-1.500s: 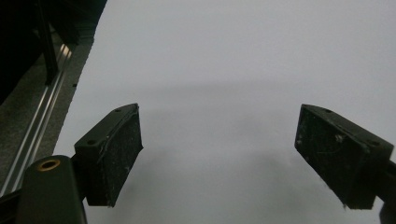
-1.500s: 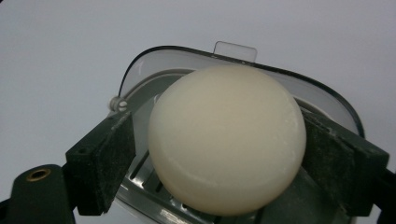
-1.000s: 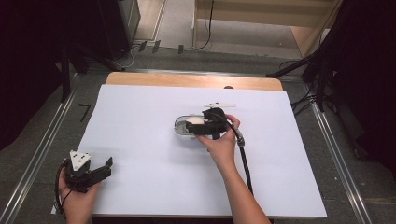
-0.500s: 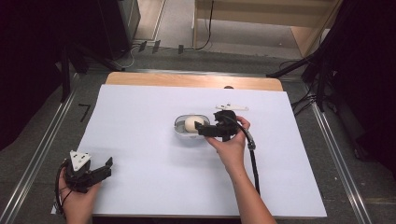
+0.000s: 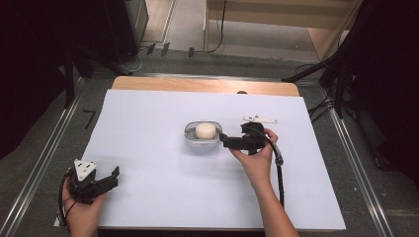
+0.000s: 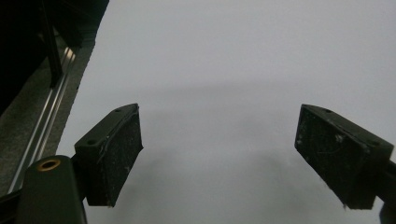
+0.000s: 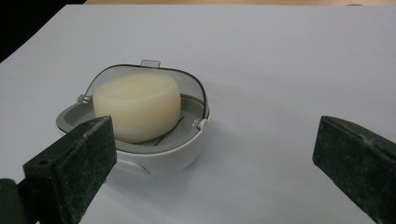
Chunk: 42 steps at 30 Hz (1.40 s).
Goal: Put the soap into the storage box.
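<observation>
Near the middle of the white sheet (image 5: 163,187) that covers the table sits a small soap dish (image 5: 202,139), grey inside and white outside, with a pale round bar of soap (image 5: 205,130) lying in it. A clear hinged lid (image 7: 149,74) stands raised behind the bar, so the soap is open to view and reach from the front. The bar rests low in the tray, apparently settled and free.

Just to the right of the dish, the right gripper (image 5: 228,142) points at it from the side, level with the table. Its jaws have just been opening and now stand wide apart, with nothing between them; in the right gripper view the dish lies ahead of the left jaw, clear of both pads. That wide, empty spread, so close to the dish, reads as a release: the soap looks set down in its tray, and the hand seems placed to back away without knocking the dish or tipping the lid.

Well away from the dish, toward the near left corner of the sheet, the left gripper (image 5: 106,180) rests in the person's left hand (image 5: 81,212). Its jaws are also spread and empty over bare sheet, likely parked out of the way. A small white flat piece (image 5: 260,119) lies beyond the right hand (image 5: 257,160), apart from the dish.
</observation>
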Available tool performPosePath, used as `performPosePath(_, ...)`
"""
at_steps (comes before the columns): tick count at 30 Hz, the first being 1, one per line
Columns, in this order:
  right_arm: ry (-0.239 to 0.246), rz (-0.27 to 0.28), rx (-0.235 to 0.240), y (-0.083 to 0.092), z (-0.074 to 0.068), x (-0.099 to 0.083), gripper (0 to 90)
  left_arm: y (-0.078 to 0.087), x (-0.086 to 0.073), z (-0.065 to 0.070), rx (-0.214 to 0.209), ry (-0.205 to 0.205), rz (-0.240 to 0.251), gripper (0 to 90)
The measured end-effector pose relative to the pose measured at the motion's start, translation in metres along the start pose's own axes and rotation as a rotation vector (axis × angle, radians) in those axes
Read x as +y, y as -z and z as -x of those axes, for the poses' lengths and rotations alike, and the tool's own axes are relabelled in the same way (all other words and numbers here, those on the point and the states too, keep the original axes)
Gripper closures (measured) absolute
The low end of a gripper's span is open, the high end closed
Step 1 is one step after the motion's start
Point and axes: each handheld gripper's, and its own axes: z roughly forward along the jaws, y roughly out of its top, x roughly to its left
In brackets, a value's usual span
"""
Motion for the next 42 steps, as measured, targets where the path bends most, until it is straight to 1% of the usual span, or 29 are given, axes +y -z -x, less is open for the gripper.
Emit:
performPosePath(6, 0.006, -0.004, -0.014, 0.005, 0.007, -0.004, 0.2, 0.000, 0.000, 0.000, 0.000, 0.000, 0.002, 15.9)
performPosePath(17, -0.016, -0.002, -0.037, 0.017, 0.026, -0.014, 0.2, 0.001, 0.000, 0.000, -0.002, -0.001, 0.010, 15.8)
performPosePath(21, -0.026, 0.004, -0.043, 0.023, 0.034, -0.019, 0.2, 0.001, 0.000, 0.000, 0.000, -0.007, 0.006, 15.9)
performPosePath(28, -0.039, 0.001, -0.064, 0.032, 0.049, -0.029, 0.2, 0.001, 0.000, 0.001, 0.000, -0.006, 0.009, 15.8)
performPosePath(36, -0.049, 0.004, -0.087, 0.043, 0.063, -0.039, 0.2, 0.001, 0.000, 0.001, 0.003, -0.009, 0.009, 15.9)
performPosePath(42, -0.065, 0.005, -0.094, 0.048, 0.071, -0.046, 0.2, 0.001, 0.000, 0.001, 0.004, -0.011, 0.007, 15.9)
